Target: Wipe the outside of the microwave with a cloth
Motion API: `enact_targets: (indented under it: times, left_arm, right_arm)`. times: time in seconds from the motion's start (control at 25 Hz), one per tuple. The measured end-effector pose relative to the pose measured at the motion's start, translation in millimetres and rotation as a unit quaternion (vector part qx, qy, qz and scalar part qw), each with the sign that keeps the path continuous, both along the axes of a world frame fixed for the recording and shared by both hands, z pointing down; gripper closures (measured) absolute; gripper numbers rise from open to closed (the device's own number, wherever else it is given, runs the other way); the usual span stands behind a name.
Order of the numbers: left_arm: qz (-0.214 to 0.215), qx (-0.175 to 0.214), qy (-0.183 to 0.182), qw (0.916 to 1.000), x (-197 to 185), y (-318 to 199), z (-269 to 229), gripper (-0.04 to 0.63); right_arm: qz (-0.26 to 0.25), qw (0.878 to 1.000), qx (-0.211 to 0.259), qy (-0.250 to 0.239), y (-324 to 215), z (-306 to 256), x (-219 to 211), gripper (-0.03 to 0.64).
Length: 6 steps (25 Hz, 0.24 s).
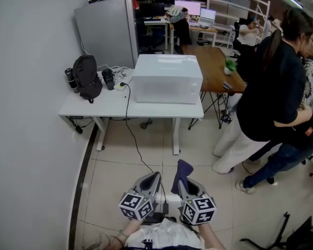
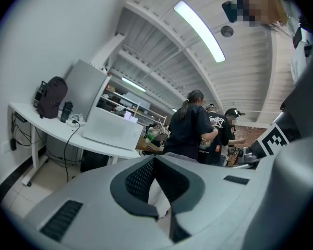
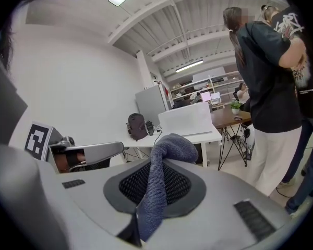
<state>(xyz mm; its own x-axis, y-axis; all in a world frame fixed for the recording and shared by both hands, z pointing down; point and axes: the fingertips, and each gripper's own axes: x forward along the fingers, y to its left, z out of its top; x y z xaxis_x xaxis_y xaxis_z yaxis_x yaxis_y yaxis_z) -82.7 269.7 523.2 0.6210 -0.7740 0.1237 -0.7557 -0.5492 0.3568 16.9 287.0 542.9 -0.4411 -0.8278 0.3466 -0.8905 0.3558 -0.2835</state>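
The white microwave [image 1: 167,78] stands on a white desk [image 1: 94,106] across the room, well ahead of both grippers; it also shows small in the left gripper view [image 2: 112,129] and the right gripper view [image 3: 187,120]. Low in the head view, my right gripper [image 1: 178,183] is shut on a dark blue cloth [image 1: 182,170], which sticks up from between the jaws and folds over [image 3: 164,163]. Beside it my left gripper [image 1: 156,176] is shut, with nothing between its jaws [image 2: 155,163]. Both grippers hang over the tiled floor, close to my body.
A black backpack [image 1: 87,77], a bottle [image 1: 108,78] and a power strip sit on the desk's left end. A black cable [image 1: 137,150] runs down to the floor. People [image 1: 266,98] stand at the right by a wooden table [image 1: 211,66]. A white wall runs along the left.
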Motion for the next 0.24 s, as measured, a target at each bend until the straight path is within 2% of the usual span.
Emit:
enact_targets:
  times: [0.24]
  left_arm:
    - [0.001,-0.001,-0.001,1.0000,0.4,-0.1,-3.7,0.607]
  right_arm:
    - [-0.001,1.000,0.004,0.004,-1.6,-5.0,-0.3,0.548]
